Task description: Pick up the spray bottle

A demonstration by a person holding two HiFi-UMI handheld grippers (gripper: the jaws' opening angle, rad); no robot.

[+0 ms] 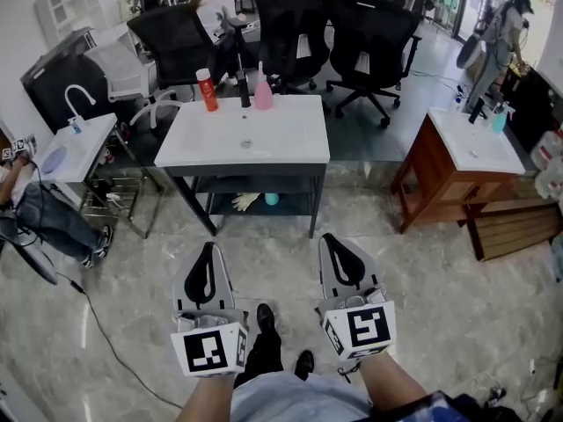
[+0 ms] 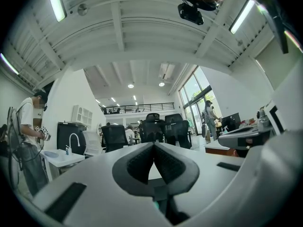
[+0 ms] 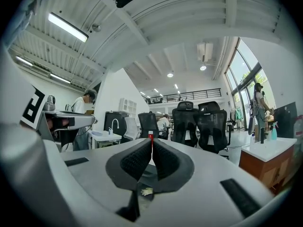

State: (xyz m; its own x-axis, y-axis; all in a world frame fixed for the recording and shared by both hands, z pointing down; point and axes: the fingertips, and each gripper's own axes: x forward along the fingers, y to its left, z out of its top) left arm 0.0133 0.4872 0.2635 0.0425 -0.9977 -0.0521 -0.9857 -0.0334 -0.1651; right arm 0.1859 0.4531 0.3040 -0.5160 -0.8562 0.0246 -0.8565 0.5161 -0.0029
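Note:
A pink spray bottle [image 1: 263, 90] stands upright at the back edge of a white sink table [image 1: 290, 139], right of a black faucet [image 1: 244, 86] and a red bottle [image 1: 208, 90]. Both grippers are held low over the marble floor, well short of the table and pointing toward it. My left gripper [image 1: 209, 248] [image 2: 154, 144] is shut with nothing between its pads. My right gripper [image 1: 331, 238] [image 3: 151, 141] is also shut and empty. In the right gripper view only the red bottle [image 3: 151, 136] shows, far off above the jaw tips.
Black office chairs [image 1: 369, 25] crowd behind the table. A wooden vanity [image 1: 440, 170] with a teal bottle [image 1: 499, 120] stands at right, another white sink stand [image 1: 75, 148] and a person [image 1: 44, 214] at left. A cable [image 1: 106, 332] crosses the floor. A glove [image 1: 244, 201] lies on the table's lower shelf.

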